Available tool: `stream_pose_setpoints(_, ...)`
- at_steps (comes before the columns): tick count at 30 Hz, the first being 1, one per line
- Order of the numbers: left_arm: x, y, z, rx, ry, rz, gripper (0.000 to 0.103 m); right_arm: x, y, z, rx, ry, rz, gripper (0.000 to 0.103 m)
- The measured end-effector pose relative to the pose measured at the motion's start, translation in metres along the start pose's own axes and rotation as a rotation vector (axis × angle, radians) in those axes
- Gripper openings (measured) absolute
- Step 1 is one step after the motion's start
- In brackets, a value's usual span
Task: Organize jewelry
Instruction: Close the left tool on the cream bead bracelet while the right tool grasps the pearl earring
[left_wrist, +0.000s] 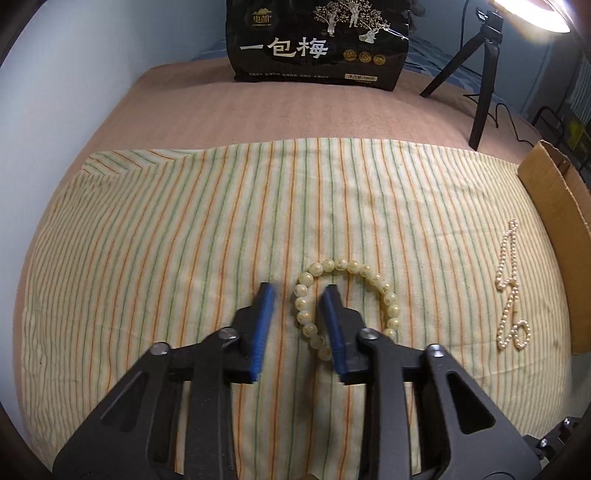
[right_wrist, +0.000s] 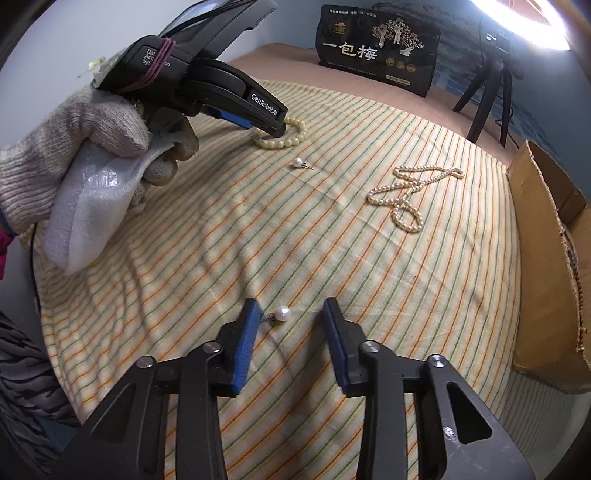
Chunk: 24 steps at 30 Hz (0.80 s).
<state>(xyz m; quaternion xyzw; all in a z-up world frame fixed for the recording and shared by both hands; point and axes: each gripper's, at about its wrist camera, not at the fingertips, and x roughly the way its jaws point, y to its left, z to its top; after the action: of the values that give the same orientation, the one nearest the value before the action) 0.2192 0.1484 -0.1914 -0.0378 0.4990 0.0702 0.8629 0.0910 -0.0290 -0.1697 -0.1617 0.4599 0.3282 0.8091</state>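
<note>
Near end: your right gripper (right_wrist: 290, 308) sits parted w/ a pearl stud earring (right_wrist: 281, 314) between the jaws, its post at the left pad, not pinched yet. Close off-centre and it'll roll or flick away. Your left gripper (left_wrist: 300, 291) straddles one side of the beaded bracelet (left_wrist: 345, 295), unclenched, no squeeze visible; pinch on round beads could slip. Farther: 2nd earring (right_wrist: 298, 162), pearl necklace (right_wrist: 410, 192), cardboard box (right_wrist: 546, 266); don't snag the striped cloth (right_wrist: 258, 240).

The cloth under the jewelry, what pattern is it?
Cream cloth with thin orange and green stripes, clearest in the right wrist view.
</note>
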Motion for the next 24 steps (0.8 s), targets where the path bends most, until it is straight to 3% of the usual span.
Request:
stream_pose_setpoints(2, 0.0, 0.0, 0.0, 0.005, -0.009, 0.01, 0.013, 0.001, -0.002, 0.0, -0.003, 0.001, -0.011, 0.026)
stream_pose_setpoints(5, 0.0, 0.001, 0.0, 0.015, -0.013, 0.012, 0.007, 0.001, -0.004, 0.001, 0.005, 0.0, -0.017, 0.015)
stream_pose_setpoints(10, -0.003, 0.005, 0.0, -0.003, -0.014, 0.0, 0.006, 0.001, -0.011, 0.002, 0.033, -0.001, 0.006, 0.007)
stream_pose_setpoints(24, -0.037, 0.004, 0.005, -0.008, -0.08, -0.008, 0.005, -0.01, -0.015, 0.0, 0.054, -0.026, 0.021, 0.002)
